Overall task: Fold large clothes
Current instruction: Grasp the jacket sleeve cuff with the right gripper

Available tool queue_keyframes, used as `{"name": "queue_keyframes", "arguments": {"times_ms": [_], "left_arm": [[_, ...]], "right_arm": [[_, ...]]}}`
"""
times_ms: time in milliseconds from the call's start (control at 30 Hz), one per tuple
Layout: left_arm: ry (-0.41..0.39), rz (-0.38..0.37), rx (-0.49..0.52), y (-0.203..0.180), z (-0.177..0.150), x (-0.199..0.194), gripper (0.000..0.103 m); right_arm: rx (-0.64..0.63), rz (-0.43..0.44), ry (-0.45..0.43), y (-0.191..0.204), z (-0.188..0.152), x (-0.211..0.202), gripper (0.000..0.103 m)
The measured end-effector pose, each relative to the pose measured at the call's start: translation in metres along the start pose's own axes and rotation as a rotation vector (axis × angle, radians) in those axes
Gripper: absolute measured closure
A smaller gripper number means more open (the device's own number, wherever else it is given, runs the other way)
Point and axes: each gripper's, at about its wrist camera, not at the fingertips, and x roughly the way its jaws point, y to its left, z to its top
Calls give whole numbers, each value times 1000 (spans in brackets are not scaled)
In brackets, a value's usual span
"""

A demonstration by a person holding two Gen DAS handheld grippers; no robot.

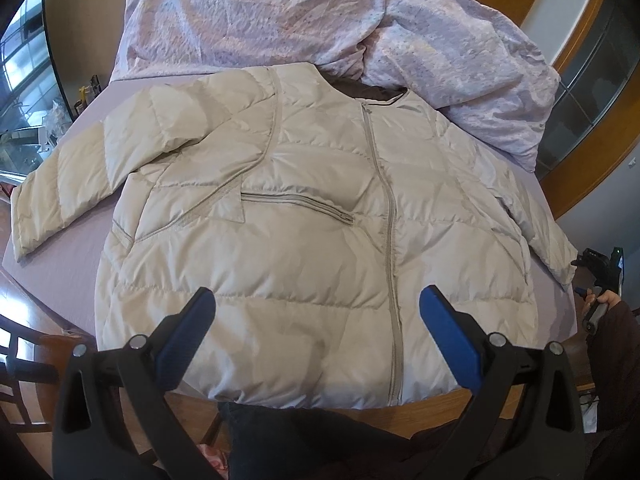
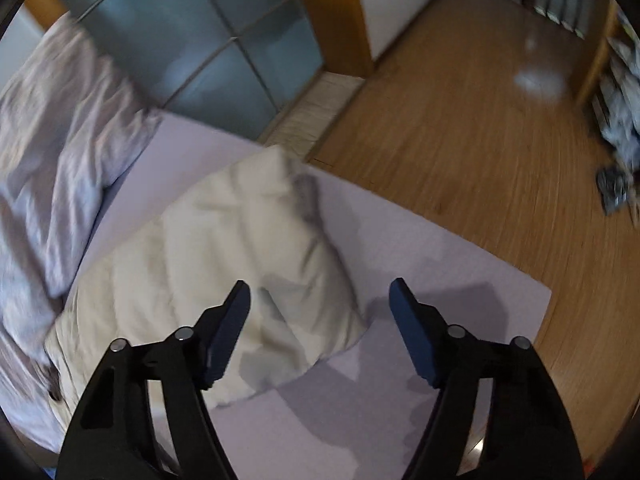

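Both your grippers, left (image 1: 316,308) and right (image 2: 320,300), hang spread and empty above the zipped beige jacket (image 1: 312,216), which shows no readable label.

right wrist view smeared by motion. jacket (image 2: 224,264) body cut by left edge there; clutter (image 2: 618,148) at right too blurred to identify.

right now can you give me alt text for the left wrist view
A cream puffer jacket lies zipped and face up on a lilac bed sheet, sleeves spread, with the open left tool above its hem. A crumpled pale quilt is heaped behind the collar.
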Motion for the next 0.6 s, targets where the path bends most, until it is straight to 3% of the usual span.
{"name": "queue_keyframes", "arguments": {"times_ms": [233, 367, 500, 600], "left_arm": [[15, 14, -8, 5, 6, 5, 2], [17, 18, -9, 8, 9, 7, 2], [20, 18, -17, 15, 13, 8, 2], [19, 15, -24, 20, 16, 9, 2]], "right_arm": [[5, 76, 51, 0, 2, 19, 43], [-8, 71, 62, 10, 1, 27, 47], [-35, 84, 62, 14, 0, 24, 74], [-60, 68, 34, 24, -1, 17, 83]]}}
